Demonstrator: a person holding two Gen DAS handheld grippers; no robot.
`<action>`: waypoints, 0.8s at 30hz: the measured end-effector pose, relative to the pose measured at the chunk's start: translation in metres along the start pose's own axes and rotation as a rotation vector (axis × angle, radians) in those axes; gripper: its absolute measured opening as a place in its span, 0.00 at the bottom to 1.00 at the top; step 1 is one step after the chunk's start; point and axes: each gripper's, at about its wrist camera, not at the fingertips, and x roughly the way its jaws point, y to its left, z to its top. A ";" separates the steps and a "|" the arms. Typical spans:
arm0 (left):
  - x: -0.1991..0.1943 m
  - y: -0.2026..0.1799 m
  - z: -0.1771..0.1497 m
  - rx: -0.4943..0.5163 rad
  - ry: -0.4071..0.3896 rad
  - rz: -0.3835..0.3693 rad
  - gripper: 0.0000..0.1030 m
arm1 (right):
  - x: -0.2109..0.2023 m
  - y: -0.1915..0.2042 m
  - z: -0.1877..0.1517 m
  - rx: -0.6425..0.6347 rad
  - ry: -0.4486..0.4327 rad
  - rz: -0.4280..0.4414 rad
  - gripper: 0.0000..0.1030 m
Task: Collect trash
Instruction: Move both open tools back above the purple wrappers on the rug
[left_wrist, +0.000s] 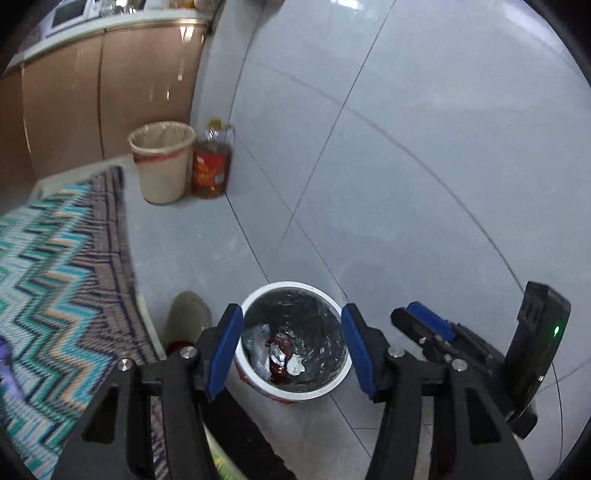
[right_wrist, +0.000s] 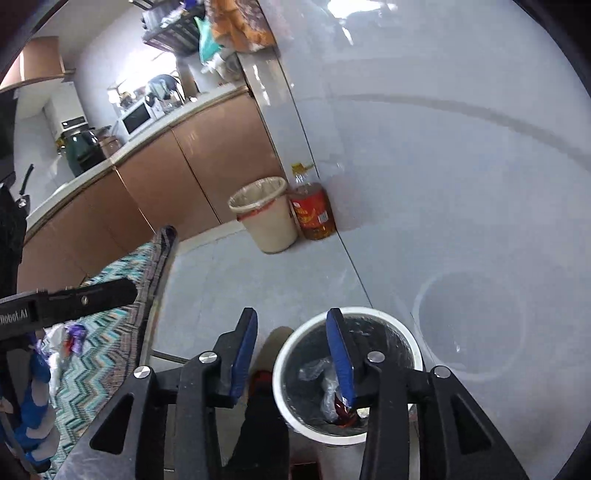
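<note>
A small white bin (left_wrist: 295, 387) with a dark liner stands on the grey tile floor. Crumpled wrappers, clear plastic and a red piece (left_wrist: 279, 356) lie inside it. My left gripper (left_wrist: 291, 350) is open and empty, directly above the bin. My right gripper (right_wrist: 291, 354) is open and empty, above the bin's left rim (right_wrist: 284, 354); it also shows in the left wrist view (left_wrist: 428, 321) to the right of the bin. More trash (right_wrist: 74, 334) lies on the zigzag-patterned cloth (right_wrist: 107, 350) at the left.
A beige bin (right_wrist: 267, 218) with a liner and a bottle of oil (right_wrist: 314, 210) stand by the wall corner next to brown cabinets (right_wrist: 147, 184). The patterned tabletop (left_wrist: 55, 277) is at the left. A person's shoe (left_wrist: 186, 317) is beside the white bin.
</note>
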 end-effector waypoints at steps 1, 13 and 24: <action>-0.008 0.001 -0.001 0.003 -0.012 0.003 0.52 | -0.008 0.006 0.001 -0.008 -0.015 0.000 0.38; -0.144 0.030 -0.039 0.037 -0.264 0.080 0.53 | -0.099 0.088 0.011 -0.122 -0.194 0.033 0.46; -0.250 0.055 -0.081 0.068 -0.433 0.227 0.60 | -0.161 0.161 0.007 -0.226 -0.316 0.102 0.51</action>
